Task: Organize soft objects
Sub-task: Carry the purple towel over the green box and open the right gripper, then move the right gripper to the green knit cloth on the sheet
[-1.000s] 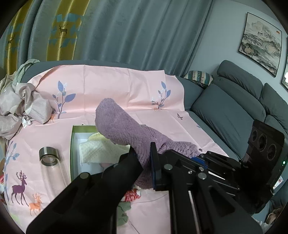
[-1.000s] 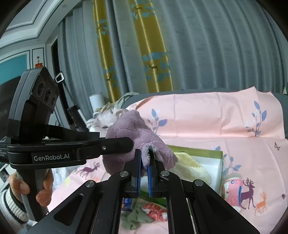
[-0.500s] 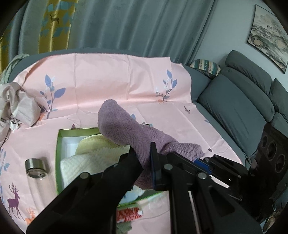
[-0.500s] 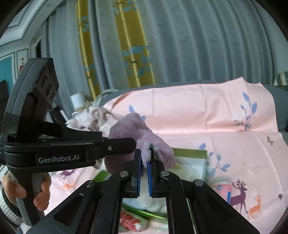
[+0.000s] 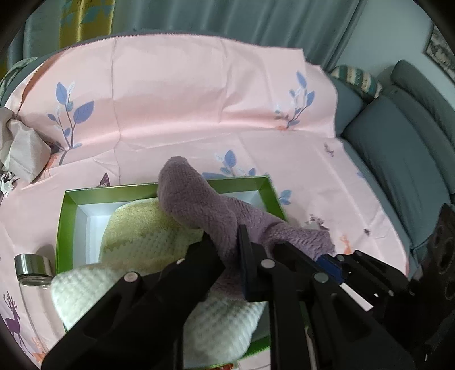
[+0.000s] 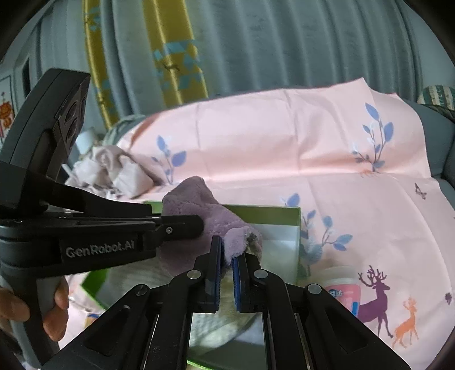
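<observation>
A fuzzy purple sock [image 5: 199,205] hangs stretched between two handheld grippers above an open green box [image 5: 68,216]; its toe end rises over the box's far wall while its cuff trails toward the right. The left gripper [image 5: 227,250] has the sock's middle between its jaws, which are easing apart with the fabric still pressed between the pads; the right gripper [image 6: 226,256] has its jaws pinched nearly together on the sock's cuff edge, blue pads either side of the fabric. In the right wrist view the left gripper reaches in from the left, a person's hand [image 6: 42,310] wrapped round its handle. Inside the white-lined box lies a cream and pale yellow knitted piece [image 5: 148,247], spilling over the near rim. The box sits on a pink cloth [image 5: 176,113] printed with blue leaves and deer; a clear bottle with a metal cap [image 5: 31,267] lies just left of the box; a crumpled beige cloth [image 5: 22,153] sits at the far left. A grey sofa [image 5: 398,159] stands to the right, curtains [image 5: 227,20] behind.
</observation>
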